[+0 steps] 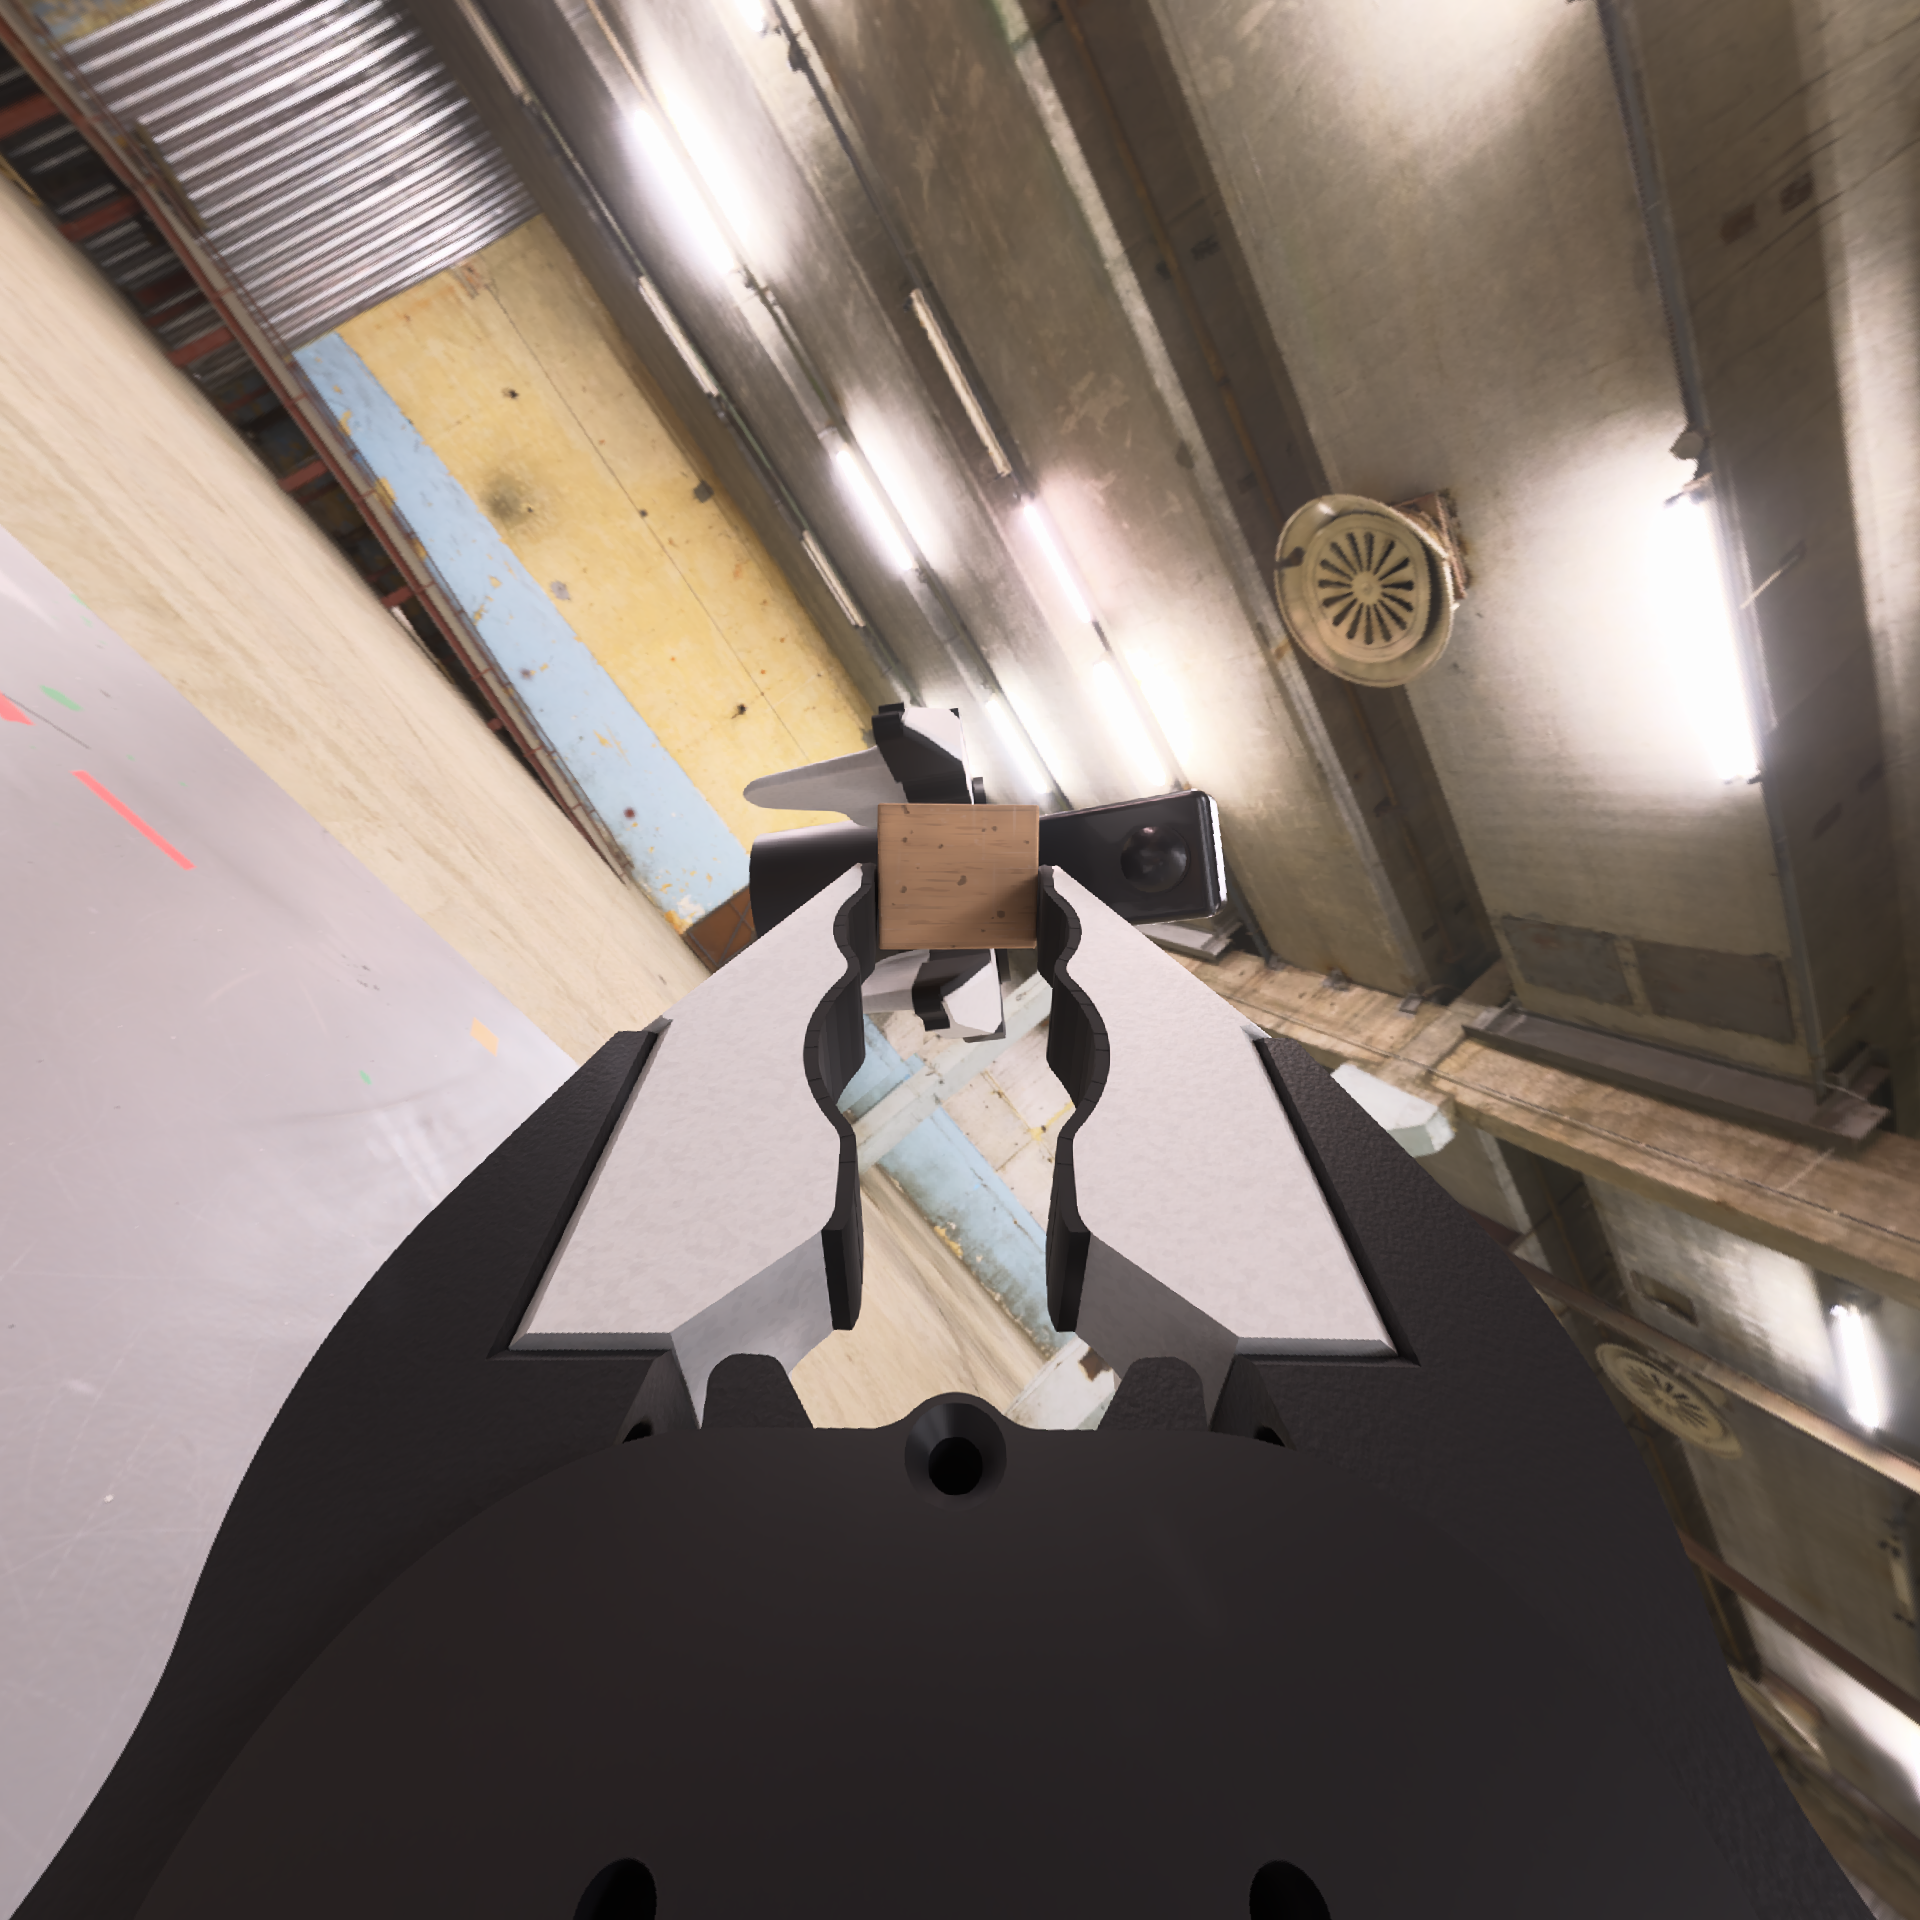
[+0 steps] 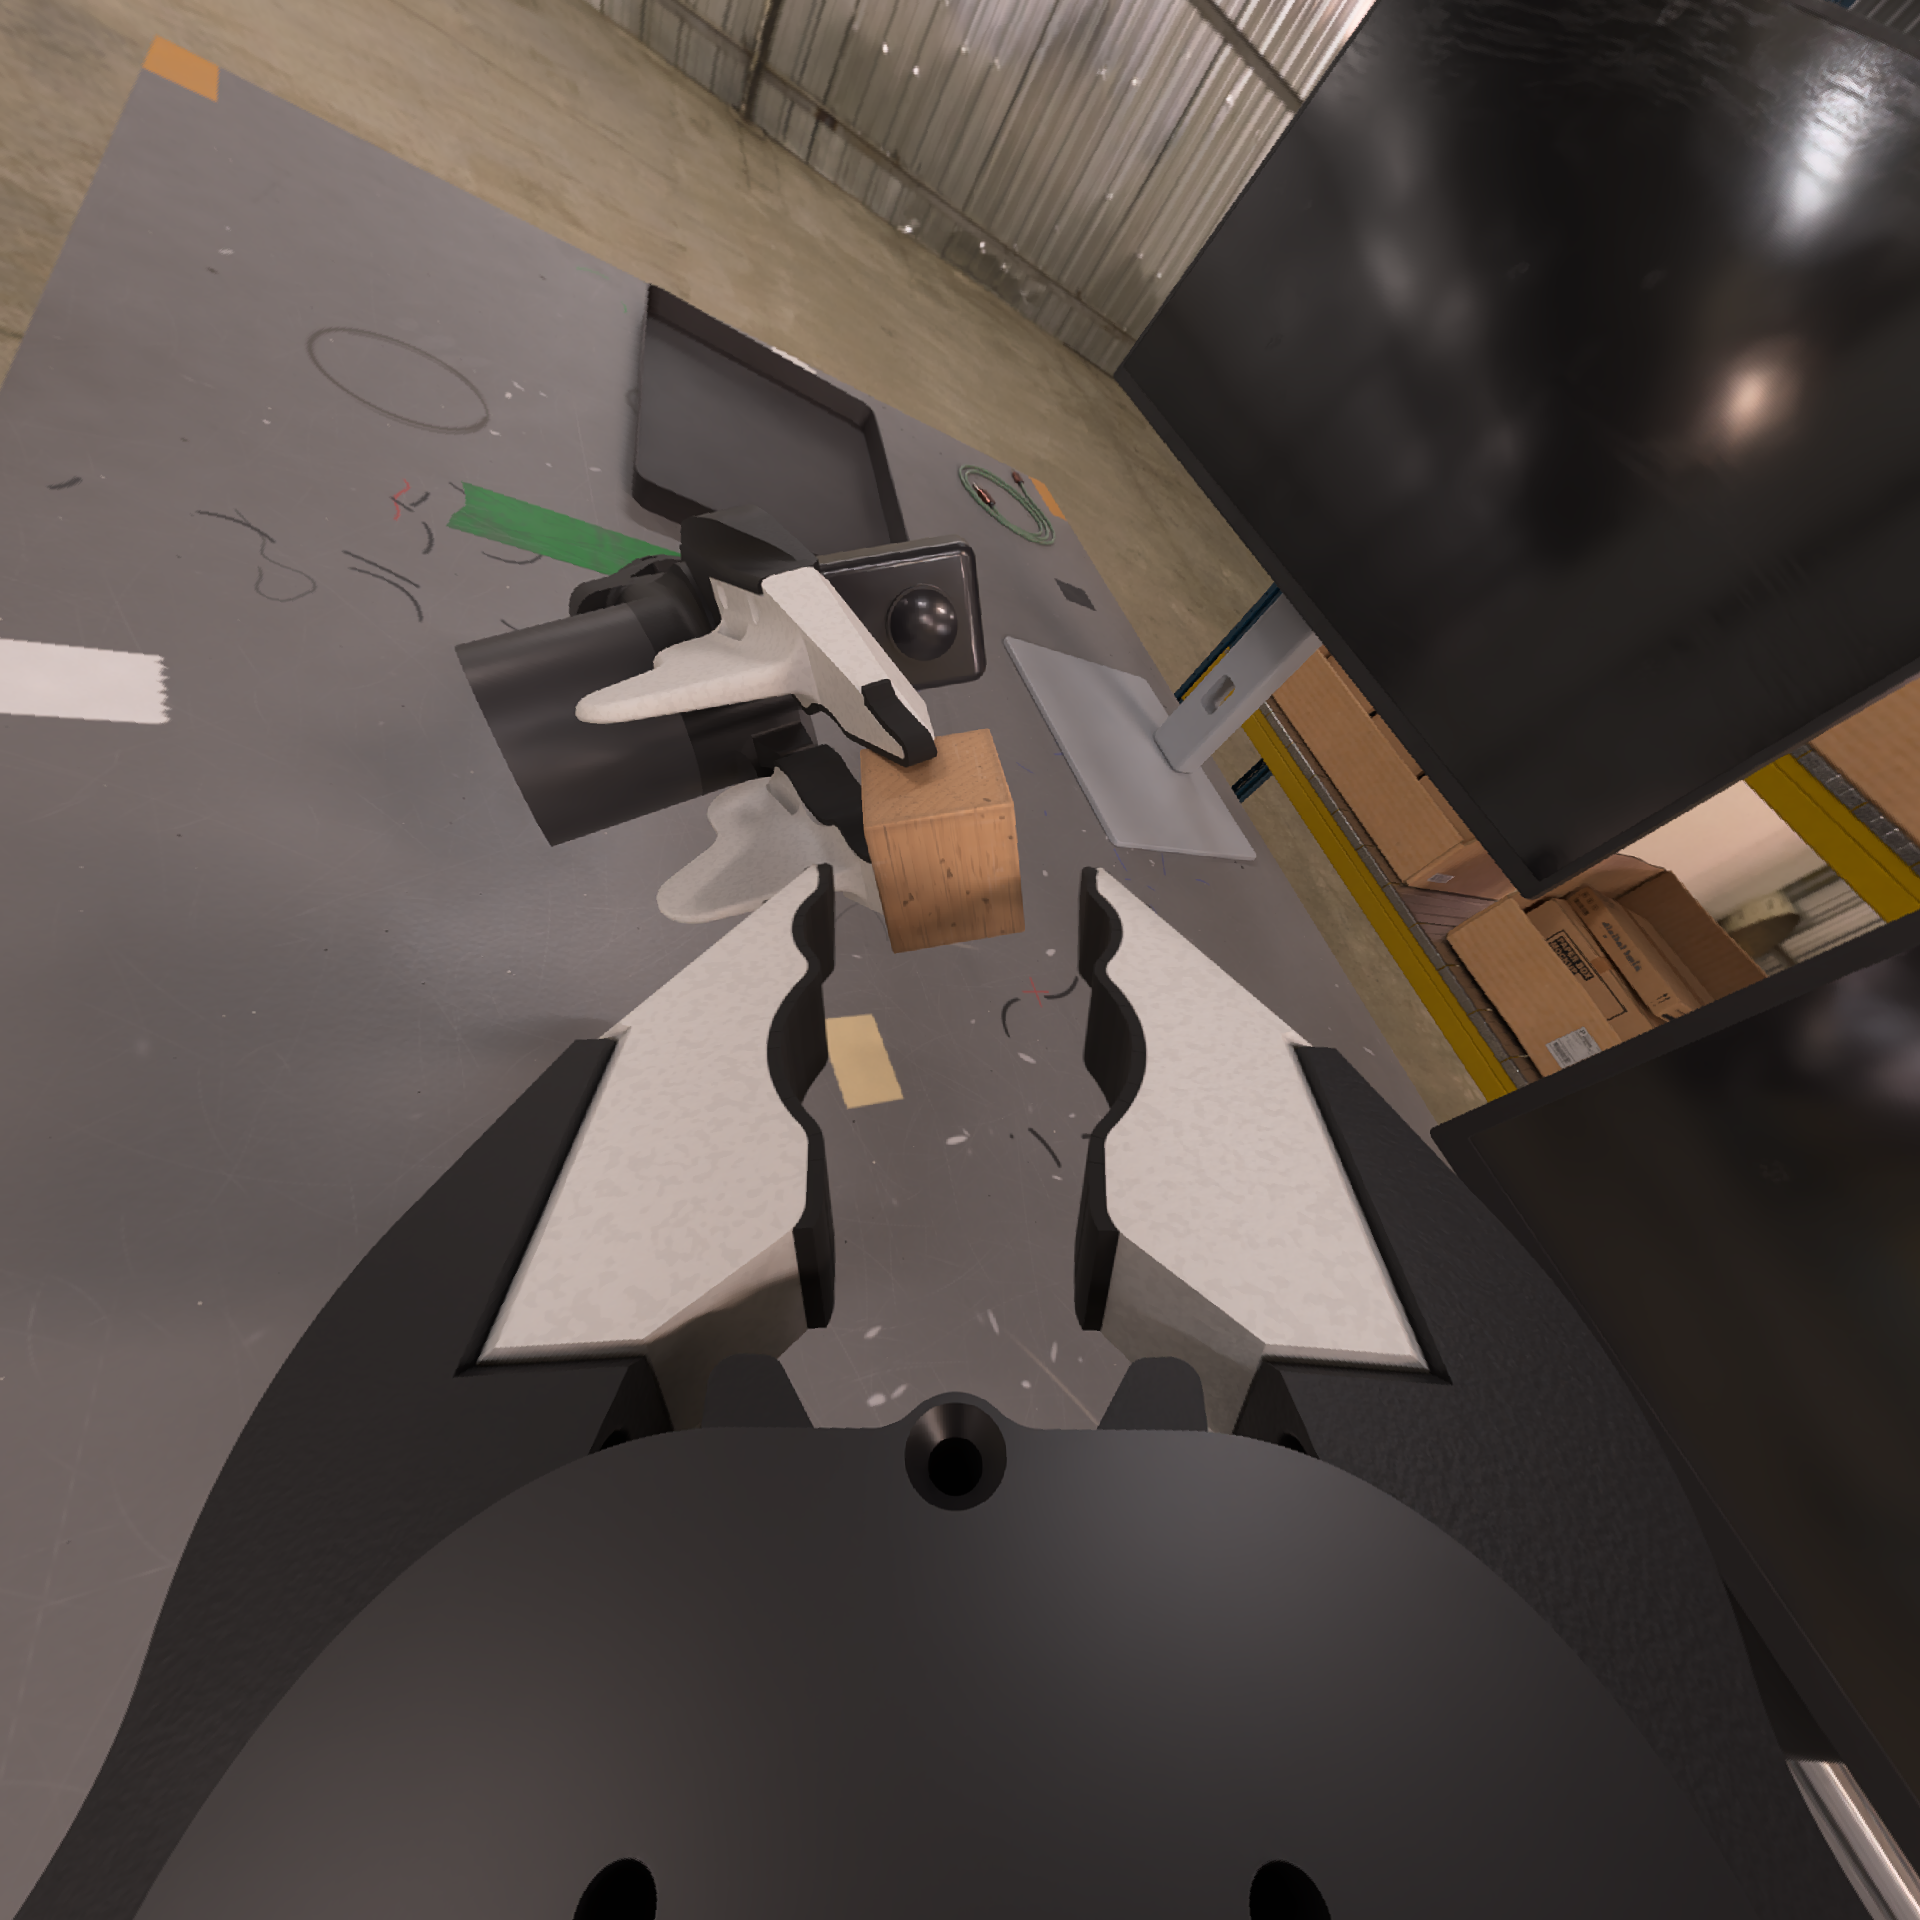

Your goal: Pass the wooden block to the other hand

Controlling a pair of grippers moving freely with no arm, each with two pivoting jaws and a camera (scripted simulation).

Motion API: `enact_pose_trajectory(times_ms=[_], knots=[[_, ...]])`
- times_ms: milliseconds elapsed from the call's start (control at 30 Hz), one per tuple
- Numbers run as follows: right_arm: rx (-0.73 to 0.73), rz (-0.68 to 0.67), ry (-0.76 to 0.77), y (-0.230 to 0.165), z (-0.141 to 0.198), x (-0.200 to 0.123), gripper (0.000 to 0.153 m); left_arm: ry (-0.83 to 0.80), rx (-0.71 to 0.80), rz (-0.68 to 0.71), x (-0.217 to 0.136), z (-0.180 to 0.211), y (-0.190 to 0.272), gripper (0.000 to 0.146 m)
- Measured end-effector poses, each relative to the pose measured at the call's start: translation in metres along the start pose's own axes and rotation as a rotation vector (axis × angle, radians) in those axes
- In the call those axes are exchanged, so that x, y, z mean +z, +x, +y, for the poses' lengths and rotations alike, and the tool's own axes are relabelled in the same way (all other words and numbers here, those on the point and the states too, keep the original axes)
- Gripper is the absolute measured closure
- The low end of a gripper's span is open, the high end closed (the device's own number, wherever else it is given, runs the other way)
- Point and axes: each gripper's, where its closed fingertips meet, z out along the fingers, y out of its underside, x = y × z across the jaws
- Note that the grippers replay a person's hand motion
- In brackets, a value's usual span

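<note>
The wooden block (image 1: 956, 878) is a small light-brown cube pinched between the fingertips of my left gripper (image 1: 956, 883), held in the air. The right gripper's fingers (image 1: 920, 748) show just behind it, one above and one below the block. In the right wrist view the block (image 2: 945, 842) hangs over the table, right at the gap of my open right gripper (image 2: 956, 883), whose fingertips do not touch it. The left gripper (image 2: 878, 790) comes in from the left there, its fingers clamped on the block's left part.
A grey table (image 2: 260, 935) with tape marks lies below. A dark tray (image 2: 758, 426) sits farther back. A black monitor (image 2: 1558, 416) on a white stand base (image 2: 1122, 748) stands at the right, with cardboard boxes (image 2: 1558, 966) behind it.
</note>
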Motion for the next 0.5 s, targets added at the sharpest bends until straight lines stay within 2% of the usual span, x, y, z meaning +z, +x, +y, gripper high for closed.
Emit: enact_pose_trajectory(times_ms=[133,300,367,400,500], knots=[[-0.025,-0.017,-0.006,-0.004,-0.004,0.002,0.124,-0.001,0.001,0.032,0.000,0.002,0.004,0.116],[-0.094,0.001,-0.045,-0.003,-0.002,-0.005,0.125,0.012,0.043,-0.012,0.001,0.001,0.003,0.115],[-0.088,-0.003,-0.061,0.002,0.000,-0.015,0.125,0.040,0.071,-0.034,-0.003,-0.005,0.005,0.076],[-0.093,0.002,-0.080,0.007,0.003,-0.021,0.125,0.050,0.089,-0.053,-0.006,-0.007,0.006,0.068],[-0.108,0.011,-0.194,0.027,0.023,-0.046,0.125,0.040,0.168,-0.182,-0.017,-0.009,0.005,0.066]])
